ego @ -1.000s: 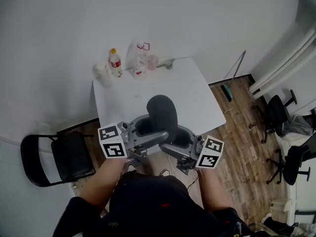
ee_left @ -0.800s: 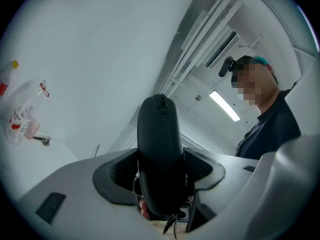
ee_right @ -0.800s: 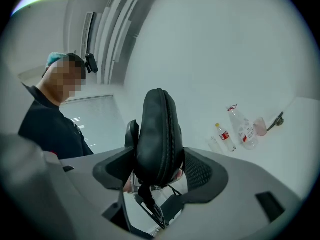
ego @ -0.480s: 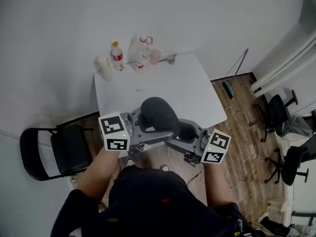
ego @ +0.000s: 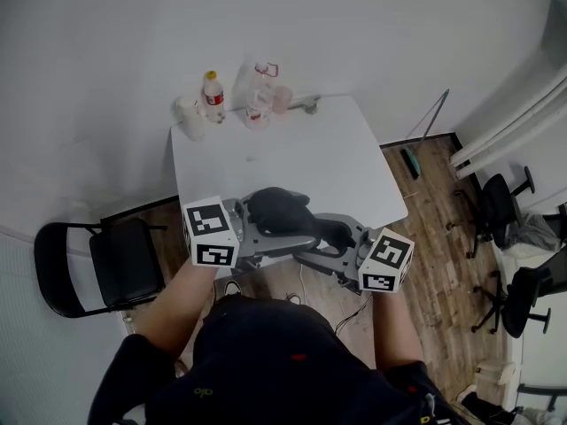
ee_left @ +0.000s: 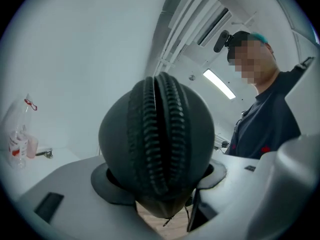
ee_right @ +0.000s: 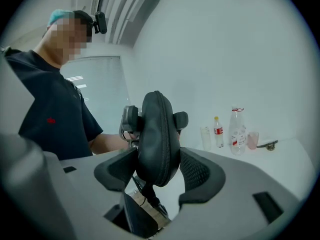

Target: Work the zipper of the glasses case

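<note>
The person's dark shirt (ego: 283, 370) is filling the bottom of the head view, with both bare forearms reaching up toward the middle of the frame. Just above them, the left gripper (ego: 259, 227) and the right gripper (ego: 324, 235) are pointing inward at each other. They are carrying the black glasses case (ego: 278, 211) between them, just above centre at the table's near edge. In the left gripper view the case is filling the centre, and the left claw is clamping it, with a pad pressing on either side. The zipper (ee_left: 159, 134) is facing this camera, its two rows of teeth running top to bottom with a thin dark slit between them. In the right gripper view the case is standing edge-on at centre. The right claw's jaws have just been closing on it and are now gripping its sides, one pad touching each flank. Behind the case, the white table (ego: 292, 153) is stretching toward the top of the head view. At its far upper-left corner, a bottle with a red label (ego: 213, 96) and a pink cup (ego: 282, 98) are standing near each other. A black chair (ego: 97, 268) is sitting on the left, and office chairs (ego: 496, 206) are standing on the wooden floor (ego: 434, 193) at the right.
</note>
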Motion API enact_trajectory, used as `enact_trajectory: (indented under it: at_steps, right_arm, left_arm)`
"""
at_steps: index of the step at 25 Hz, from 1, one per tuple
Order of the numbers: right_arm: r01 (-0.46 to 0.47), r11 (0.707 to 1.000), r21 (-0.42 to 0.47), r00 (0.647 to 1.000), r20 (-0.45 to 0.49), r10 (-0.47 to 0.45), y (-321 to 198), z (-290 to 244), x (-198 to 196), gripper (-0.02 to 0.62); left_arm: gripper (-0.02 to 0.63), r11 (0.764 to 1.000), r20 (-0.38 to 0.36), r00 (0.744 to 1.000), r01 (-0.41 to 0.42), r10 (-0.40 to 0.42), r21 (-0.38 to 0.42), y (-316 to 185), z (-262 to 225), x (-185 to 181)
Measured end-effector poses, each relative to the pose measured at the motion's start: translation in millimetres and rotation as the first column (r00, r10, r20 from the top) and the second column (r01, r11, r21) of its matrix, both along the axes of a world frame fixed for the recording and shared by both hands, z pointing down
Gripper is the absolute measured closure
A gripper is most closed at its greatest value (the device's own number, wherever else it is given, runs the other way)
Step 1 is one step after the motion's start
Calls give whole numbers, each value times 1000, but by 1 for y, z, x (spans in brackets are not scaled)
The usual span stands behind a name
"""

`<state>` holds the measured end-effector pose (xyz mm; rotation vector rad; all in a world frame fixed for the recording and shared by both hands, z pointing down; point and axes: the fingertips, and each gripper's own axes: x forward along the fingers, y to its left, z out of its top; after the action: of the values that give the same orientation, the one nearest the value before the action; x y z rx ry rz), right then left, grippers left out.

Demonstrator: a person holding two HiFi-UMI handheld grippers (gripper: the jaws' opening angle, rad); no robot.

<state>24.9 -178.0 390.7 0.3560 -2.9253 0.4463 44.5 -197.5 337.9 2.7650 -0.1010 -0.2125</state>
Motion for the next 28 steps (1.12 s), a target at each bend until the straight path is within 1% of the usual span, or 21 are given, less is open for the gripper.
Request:
enact_trajectory:
  at_steps: [1,2,4,6,8,10,12,13,14,15,16,19,21,22,23,24,26,28]
  right_arm:
    - [-3,1000,10,1000,-6,3,0,-1,0,310]
    - [-12,1000,26,1000,-1,12,-1,-4,0,308]
    - [-52,996,68,998,34,49,-4,-14,3,308]
    - [-112,989,99,991,86,103,-9,-23,11,308]
    - [-188,975,115,977,126,174,-14,-24,24,308]
    - [-291,948,127,953,123,276,-20,-12,37,308]
    - [-388,911,142,921,87,379,-24,7,45,310]
    - [-426,891,157,905,67,421,-24,14,45,323]
    - [-456,873,174,890,57,453,-24,17,44,354]
    - [-476,859,188,879,64,473,-24,14,41,408]
    - [-486,853,190,874,86,478,-24,8,36,450]
    - [-484,858,174,874,149,463,-30,-11,21,457]
    - [-498,849,177,865,165,473,-35,-18,18,464]
    - [-507,843,180,860,169,481,-37,-20,19,490]
    - [-514,837,188,856,165,490,-39,-22,20,526]
    - [-517,831,204,856,147,496,-39,-21,20,548]
    - [-506,825,252,861,87,502,-38,-17,18,568]
    - [-492,818,299,861,30,507,-35,-13,14,575]
  left_arm:
    - [296,1000,-10,1000,19,-19,-8,-3,0,-1]
    - [320,999,-33,999,39,-40,-25,-6,-1,-2]
    - [329,994,-95,992,77,-84,-74,-16,-7,-8]
    - [330,986,-150,980,116,-134,-123,-28,-16,-16]
    - [331,976,-190,964,156,-184,-154,-40,-28,-24]
    - [331,967,-217,949,197,-229,-159,-50,-42,-30]
    - [331,957,-237,932,241,-275,-163,-58,-55,-34]
    - [331,949,-243,922,264,-301,-171,-62,-59,-35]
    - [332,941,-245,914,286,-324,-179,-64,-62,-35]
    - [333,935,-244,908,303,-342,-183,-66,-64,-35]
    - [333,931,-242,904,315,-353,-184,-67,-64,-33]
    - [334,925,-255,895,319,-365,-205,-71,-63,-29]
    - [336,922,-250,894,326,-372,-208,-72,-61,-27]
    - [336,921,-240,895,334,-376,-198,-72,-60,-25]
    - [336,921,-229,896,342,-379,-187,-72,-59,-23]
    - [336,920,-220,897,350,-384,-179,-72,-58,-23]
    - [339,915,-194,898,368,-395,-164,-71,-54,-23]
    - [343,914,-160,903,377,-399,-150,-69,-50,-23]
